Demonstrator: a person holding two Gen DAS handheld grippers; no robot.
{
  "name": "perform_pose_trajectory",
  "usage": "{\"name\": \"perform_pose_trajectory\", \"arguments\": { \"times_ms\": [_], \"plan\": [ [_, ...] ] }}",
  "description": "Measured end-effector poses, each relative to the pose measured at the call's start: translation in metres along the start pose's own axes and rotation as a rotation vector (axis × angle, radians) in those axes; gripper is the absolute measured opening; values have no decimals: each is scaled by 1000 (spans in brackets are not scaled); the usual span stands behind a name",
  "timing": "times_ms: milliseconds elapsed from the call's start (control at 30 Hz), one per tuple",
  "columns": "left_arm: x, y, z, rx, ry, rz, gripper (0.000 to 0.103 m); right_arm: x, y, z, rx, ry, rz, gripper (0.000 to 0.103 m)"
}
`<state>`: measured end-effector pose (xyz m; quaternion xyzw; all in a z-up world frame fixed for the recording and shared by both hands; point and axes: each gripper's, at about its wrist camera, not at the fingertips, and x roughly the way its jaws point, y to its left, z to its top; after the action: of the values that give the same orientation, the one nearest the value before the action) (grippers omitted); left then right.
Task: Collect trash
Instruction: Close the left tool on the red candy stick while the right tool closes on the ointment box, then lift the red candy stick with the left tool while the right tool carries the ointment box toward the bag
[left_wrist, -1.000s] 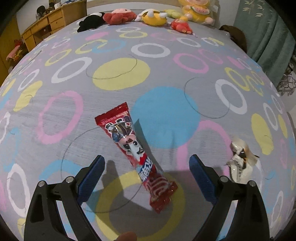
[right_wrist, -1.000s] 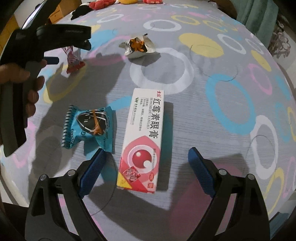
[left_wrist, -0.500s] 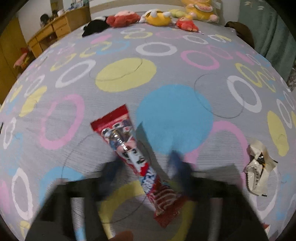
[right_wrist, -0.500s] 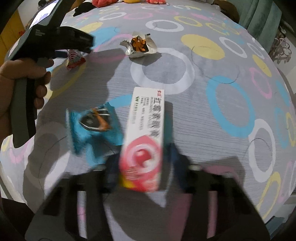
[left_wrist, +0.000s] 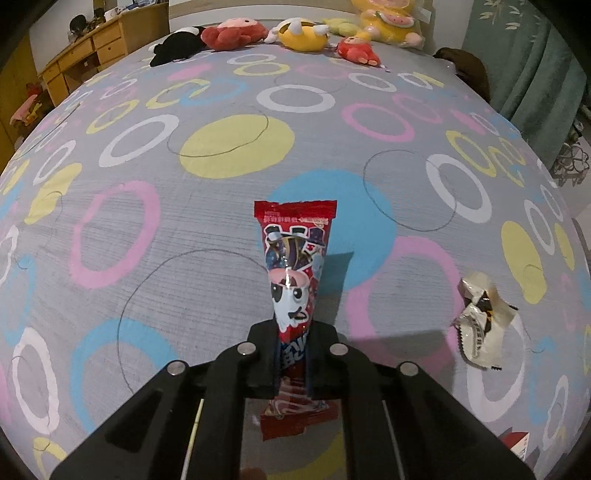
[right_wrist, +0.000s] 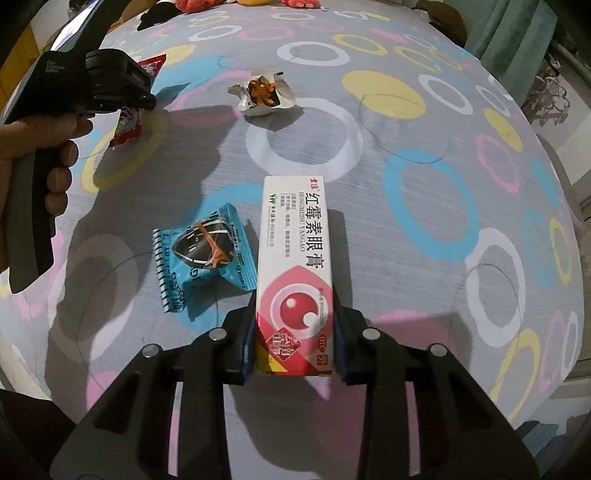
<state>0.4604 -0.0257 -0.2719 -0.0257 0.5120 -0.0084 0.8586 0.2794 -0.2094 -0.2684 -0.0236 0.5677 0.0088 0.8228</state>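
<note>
Two pieces are gripped: the left gripper (left_wrist: 292, 363) is clamped on a long red foil snack wrapper (left_wrist: 295, 269), the right gripper (right_wrist: 294, 341) on a white-and-pink cardboard ointment box (right_wrist: 295, 273). Left on the ring-patterned bedspread (right_wrist: 424, 122): a blue candy wrapper (right_wrist: 205, 256) near left and a crumpled silver wrapper (right_wrist: 263, 95) farther off. No bin is visible, possibly out of view.

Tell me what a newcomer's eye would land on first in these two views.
First, the red snack wrapper pinched in the left tool, sticking forward over the ring-patterned bedspread. Next, the white and pink ointment box clamped in the right tool, with a blue candy wrapper lying just left of it.

light: dim indoor, overhead | shadows: hard, dark | focus: sharp | edges: fisheye-bent, black corners
</note>
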Motion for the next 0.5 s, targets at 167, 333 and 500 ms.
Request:
{"name": "perform_pose_trajectory", "arguments": {
  "times_ms": [167,333,500],
  "plan": [
    [-7,-3,-2,12,-10,-17,9,-11,2,-5,-2,-7,-20,32],
    [-10,-5,-5,29,-5,-21,9,-9,-6,-16,3,20,-37,32],
    [-13,-6,-7,43,-6,-25,9,-7,-12,-29,11,38,-37,32]
  ]
}}
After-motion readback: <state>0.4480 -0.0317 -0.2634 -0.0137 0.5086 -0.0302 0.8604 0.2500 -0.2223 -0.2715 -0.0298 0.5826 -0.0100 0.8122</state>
